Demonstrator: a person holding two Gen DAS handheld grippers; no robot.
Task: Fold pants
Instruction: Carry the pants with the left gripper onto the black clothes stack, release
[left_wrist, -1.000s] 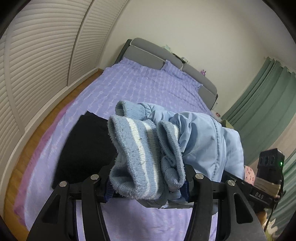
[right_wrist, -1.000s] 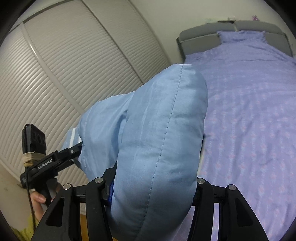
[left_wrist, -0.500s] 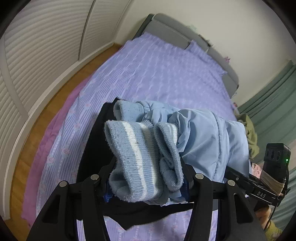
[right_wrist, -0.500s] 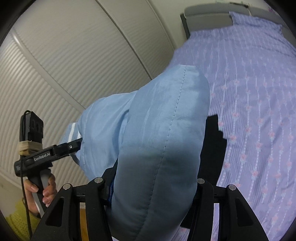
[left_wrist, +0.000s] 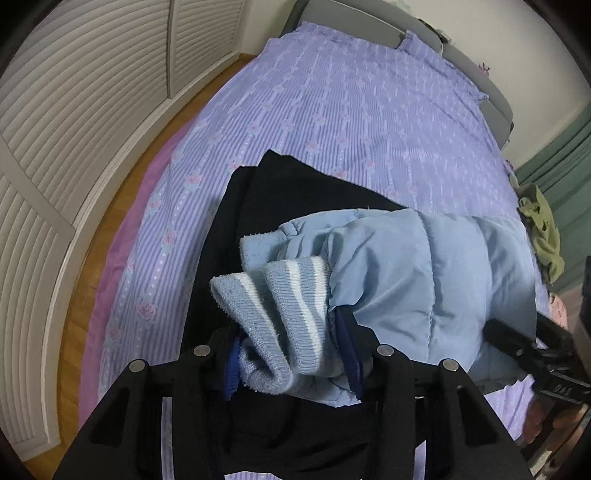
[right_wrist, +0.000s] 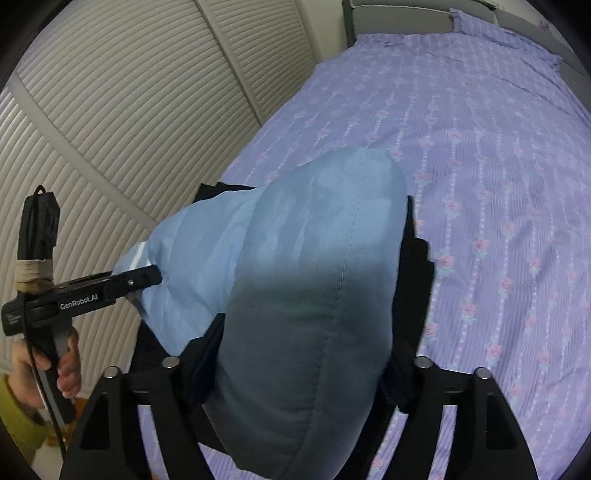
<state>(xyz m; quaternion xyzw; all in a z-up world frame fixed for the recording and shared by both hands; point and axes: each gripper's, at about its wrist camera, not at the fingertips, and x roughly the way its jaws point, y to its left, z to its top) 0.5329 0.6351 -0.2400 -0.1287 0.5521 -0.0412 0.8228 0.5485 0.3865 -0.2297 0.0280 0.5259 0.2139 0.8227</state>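
The padded light blue pants (left_wrist: 424, 277) hang between my two grippers, above the bed. My left gripper (left_wrist: 291, 358) is shut on their knitted striped cuffs (left_wrist: 273, 306). My right gripper (right_wrist: 303, 373) is shut on the folded padded end of the pants (right_wrist: 314, 280), which fills the middle of the right wrist view. The left gripper also shows in the right wrist view (right_wrist: 147, 275), clamped on the far end. The right gripper shows at the right edge of the left wrist view (left_wrist: 517, 343).
A black garment (left_wrist: 295, 192) lies flat on the purple flowered bedspread (left_wrist: 351, 103) under the pants; it also shows in the right wrist view (right_wrist: 417, 266). White louvred wardrobe doors (right_wrist: 129, 92) stand left of the bed. Olive clothing (left_wrist: 543, 229) lies at the right.
Both grippers have tilted down and lowered towards the bed with the pants. The black garment now shows directly beneath the pants in both views.
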